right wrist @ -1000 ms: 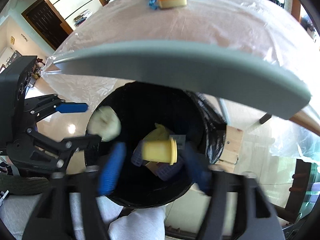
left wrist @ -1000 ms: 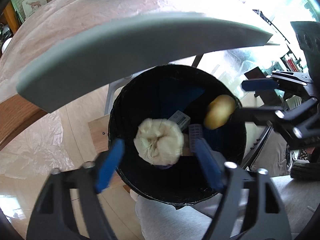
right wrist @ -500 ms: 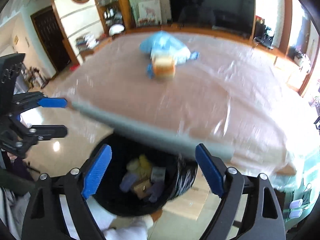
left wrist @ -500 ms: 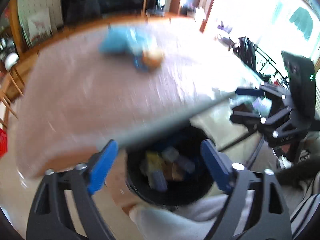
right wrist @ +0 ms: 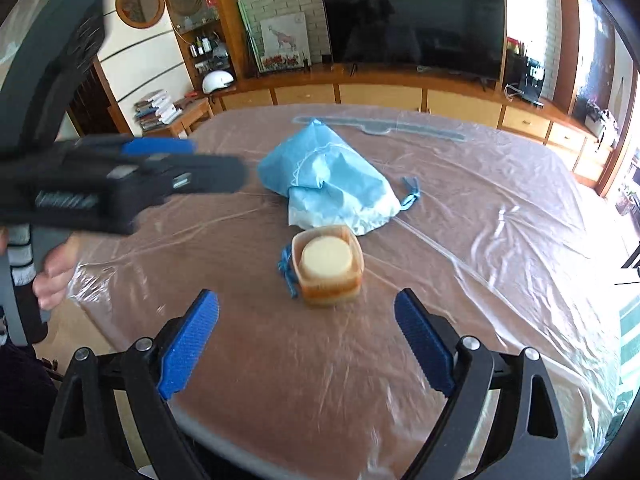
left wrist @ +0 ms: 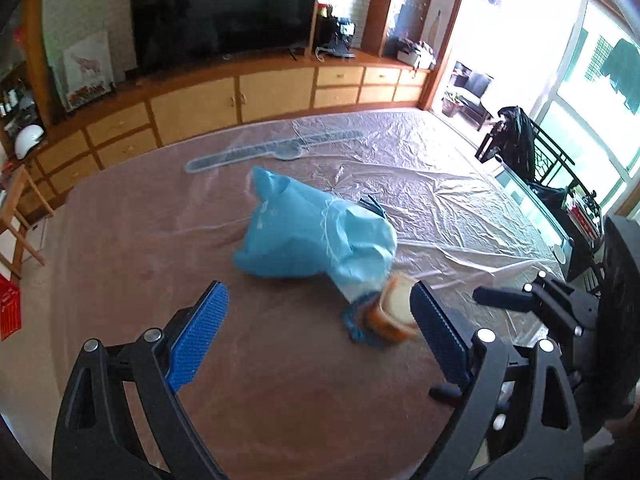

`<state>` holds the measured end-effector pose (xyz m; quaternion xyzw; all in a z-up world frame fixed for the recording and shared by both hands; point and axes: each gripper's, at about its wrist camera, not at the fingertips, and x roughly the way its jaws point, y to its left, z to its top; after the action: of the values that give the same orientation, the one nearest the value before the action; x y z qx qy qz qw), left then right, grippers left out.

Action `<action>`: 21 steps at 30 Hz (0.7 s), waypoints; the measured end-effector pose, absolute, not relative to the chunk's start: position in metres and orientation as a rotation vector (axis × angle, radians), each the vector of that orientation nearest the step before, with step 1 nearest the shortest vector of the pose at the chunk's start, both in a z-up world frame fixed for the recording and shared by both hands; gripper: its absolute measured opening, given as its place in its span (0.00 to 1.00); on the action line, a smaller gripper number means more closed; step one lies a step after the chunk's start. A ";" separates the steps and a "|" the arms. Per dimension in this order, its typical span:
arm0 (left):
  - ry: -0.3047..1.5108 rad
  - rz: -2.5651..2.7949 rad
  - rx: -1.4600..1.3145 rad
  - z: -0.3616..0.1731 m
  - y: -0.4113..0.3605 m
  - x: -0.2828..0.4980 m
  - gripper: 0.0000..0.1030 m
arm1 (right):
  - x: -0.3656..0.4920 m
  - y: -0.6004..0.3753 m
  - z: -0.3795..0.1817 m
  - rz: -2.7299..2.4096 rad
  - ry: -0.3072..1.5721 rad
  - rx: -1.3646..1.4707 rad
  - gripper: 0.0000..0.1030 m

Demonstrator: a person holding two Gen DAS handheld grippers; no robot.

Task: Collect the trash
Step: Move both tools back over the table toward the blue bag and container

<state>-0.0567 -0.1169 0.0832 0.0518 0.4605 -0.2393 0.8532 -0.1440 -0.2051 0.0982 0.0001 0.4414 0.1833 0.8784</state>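
Both grippers, left and right, hover with jaws wide and empty; the right jaws have just been opening. On the surface, a tub sits just beside a blue bag.

Left wrist view: rides just behind the left gripper, tilted down across the plastic-covered tabletop toward the television and cabinets, with the window side on its right and the right gripper entering at its right edge. Right wrist view: sits just behind the right gripper, angled down over the near edge of the tabletop toward the same television wall, the left gripper close and blurred at its left. Both share the middle of the tabletop, where the blue bag and the small tub lie, close below.
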 end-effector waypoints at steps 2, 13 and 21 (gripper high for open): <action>0.988 -0.512 0.125 0.078 -0.123 -0.042 0.91 | -0.138 -0.204 0.092 0.376 0.932 -0.004 0.86; 1.077 -0.565 0.163 0.043 -0.141 0.010 0.91 | -0.110 -0.196 0.072 0.363 0.958 -0.008 0.86; 1.119 -0.606 0.123 0.028 -0.139 0.017 0.89 | -0.104 -0.191 0.065 0.357 0.979 0.004 0.71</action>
<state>0.0169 -0.1386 0.0277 0.0575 0.5224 -0.2827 0.8025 -0.1036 -0.1910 0.0652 0.0019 0.4677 0.1708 0.8672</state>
